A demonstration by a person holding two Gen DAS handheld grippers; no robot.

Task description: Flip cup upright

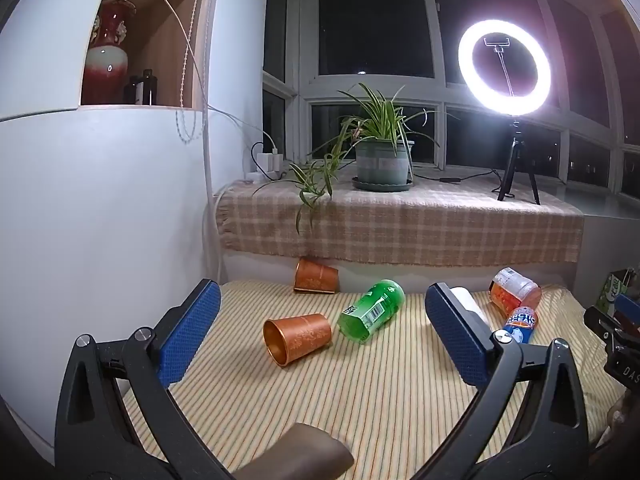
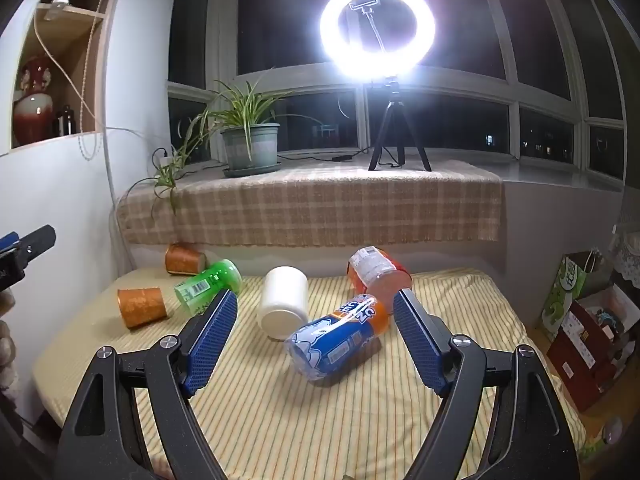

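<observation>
While both tongs, left (image 1: pixel 322 336) and right (image 2: pixel 314 328), hung spread wide and held nothing, the near copper cup (image 1: pixel 297 338) lay on its side on the striped surface (image 1: pixel 360 400), beside a green can (image 1: pixel 372 310).

Dark night windows (image 2: pixel 440 128); lit ring light (image 2: pixel 377 24) on tripod, potted plant (image 1: pixel 382 148) on checked sill cloth (image 1: pixel 400 224); white wall (image 1: pixel 100 200) left.
</observation>
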